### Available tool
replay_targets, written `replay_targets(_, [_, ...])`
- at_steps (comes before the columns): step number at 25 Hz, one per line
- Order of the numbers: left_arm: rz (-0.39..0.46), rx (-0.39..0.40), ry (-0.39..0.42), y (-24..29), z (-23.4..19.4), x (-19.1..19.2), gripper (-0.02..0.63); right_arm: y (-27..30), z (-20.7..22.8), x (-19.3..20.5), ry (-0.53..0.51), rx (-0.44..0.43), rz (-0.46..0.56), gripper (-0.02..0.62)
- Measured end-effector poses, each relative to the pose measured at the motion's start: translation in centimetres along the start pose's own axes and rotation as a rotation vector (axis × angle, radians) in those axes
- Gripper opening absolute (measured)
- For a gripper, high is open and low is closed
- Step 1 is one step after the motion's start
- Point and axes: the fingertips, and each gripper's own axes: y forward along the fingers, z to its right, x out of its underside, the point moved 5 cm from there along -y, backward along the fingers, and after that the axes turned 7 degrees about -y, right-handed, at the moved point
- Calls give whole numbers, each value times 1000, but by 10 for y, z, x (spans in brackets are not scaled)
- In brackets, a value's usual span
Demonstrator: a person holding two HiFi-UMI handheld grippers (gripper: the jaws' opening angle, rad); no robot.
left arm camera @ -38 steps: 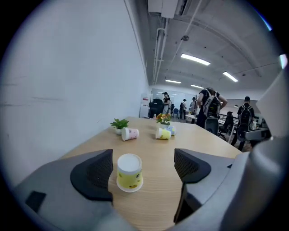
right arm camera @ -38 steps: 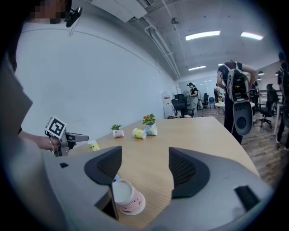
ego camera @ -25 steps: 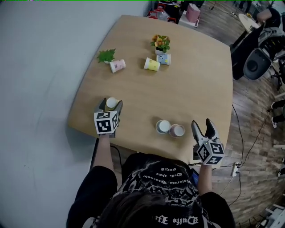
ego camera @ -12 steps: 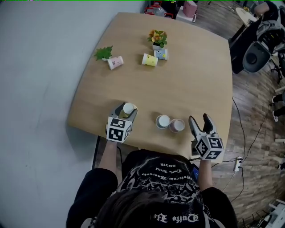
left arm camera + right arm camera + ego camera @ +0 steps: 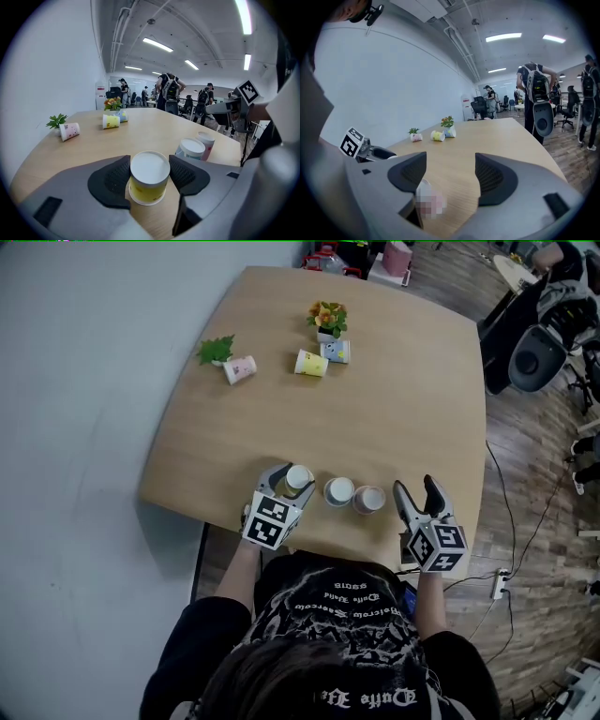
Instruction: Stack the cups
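A yellow paper cup [image 5: 299,476] [image 5: 149,183] stands upside down near the table's front edge. My left gripper [image 5: 292,482] [image 5: 149,171] is shut on it, both dark pads against its sides; the jaws have lately closed in on it. Just right of it stand a white-and-blue cup [image 5: 338,490] [image 5: 190,149] and a pink cup [image 5: 368,499] [image 5: 206,140], both upside down and touching each other. My right gripper [image 5: 416,487] [image 5: 450,173] waits open and empty to the right of the pink cup, which shows blurred beside its left pad.
At the far side of the wooden table [image 5: 394,399] lie a pink cup [image 5: 241,368], a yellow cup [image 5: 310,363] and a blue cup [image 5: 337,352], next to a green plant [image 5: 216,350] and a flower pot [image 5: 326,317]. Chairs and people are beyond the table.
My left gripper has slid rightward along the table's front edge with the yellow cup between its jaws, ending close beside the white-and-blue cup. The right gripper has stayed put.
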Motion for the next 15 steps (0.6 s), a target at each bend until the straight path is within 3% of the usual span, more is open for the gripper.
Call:
replay_targets(7, [13, 46, 28, 6, 13, -2, 262, -7, 4, -4, -8, -17, 28, 339])
replay_targets(15, [60, 75, -57, 3, 19, -7, 273, -8, 8, -4, 8, -24, 41, 339])
